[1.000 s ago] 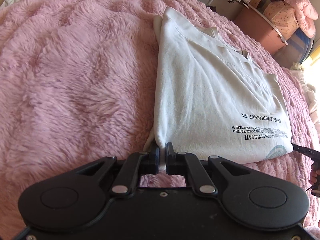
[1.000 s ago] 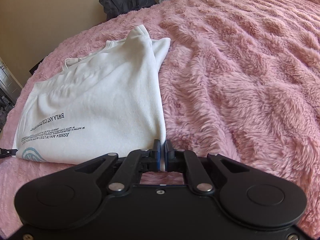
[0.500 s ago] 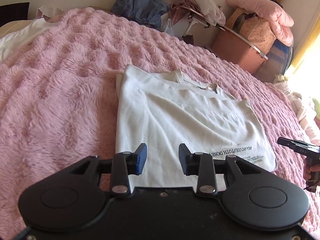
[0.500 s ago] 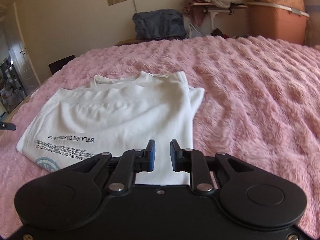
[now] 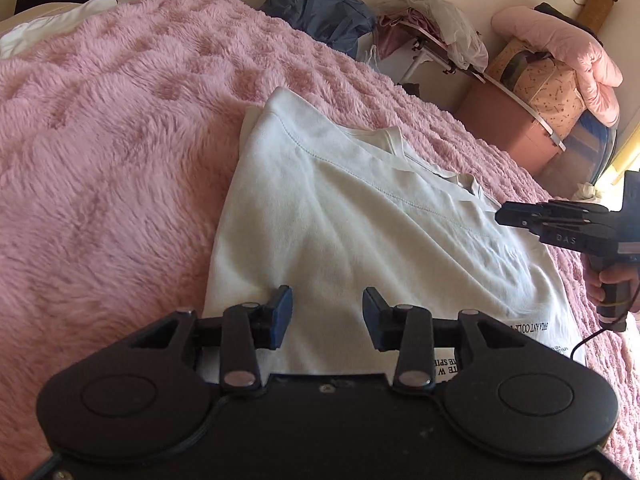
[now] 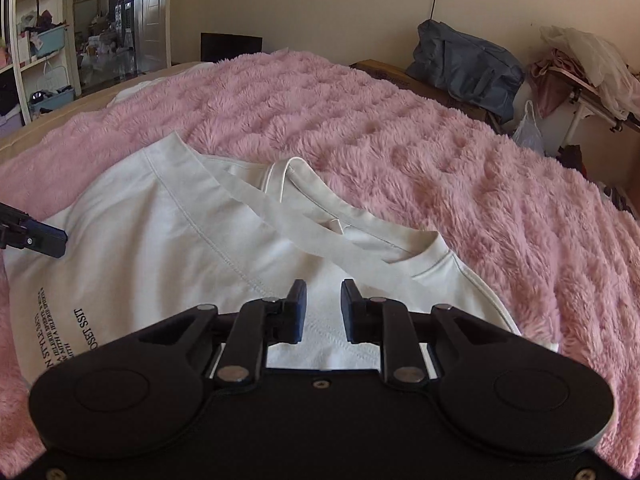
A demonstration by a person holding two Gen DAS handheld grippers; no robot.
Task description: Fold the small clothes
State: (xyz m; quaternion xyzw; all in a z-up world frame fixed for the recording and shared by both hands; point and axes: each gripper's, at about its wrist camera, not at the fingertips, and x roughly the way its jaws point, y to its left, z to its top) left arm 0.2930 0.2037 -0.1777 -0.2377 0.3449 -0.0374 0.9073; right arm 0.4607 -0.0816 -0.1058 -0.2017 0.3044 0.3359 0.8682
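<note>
- Released a second ago, the white T-shirt (image 5: 360, 216) lies partly folded on the pink blanket (image 5: 112, 152), sleeves tucked in.
- Left gripper (image 5: 326, 312) and right gripper (image 6: 323, 306) hover above it, jaws apart and empty.
- Probably one crosswise fold is left.

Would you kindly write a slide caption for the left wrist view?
Open left gripper hovers over a folded white T-shirt on a pink blanket.
</note>
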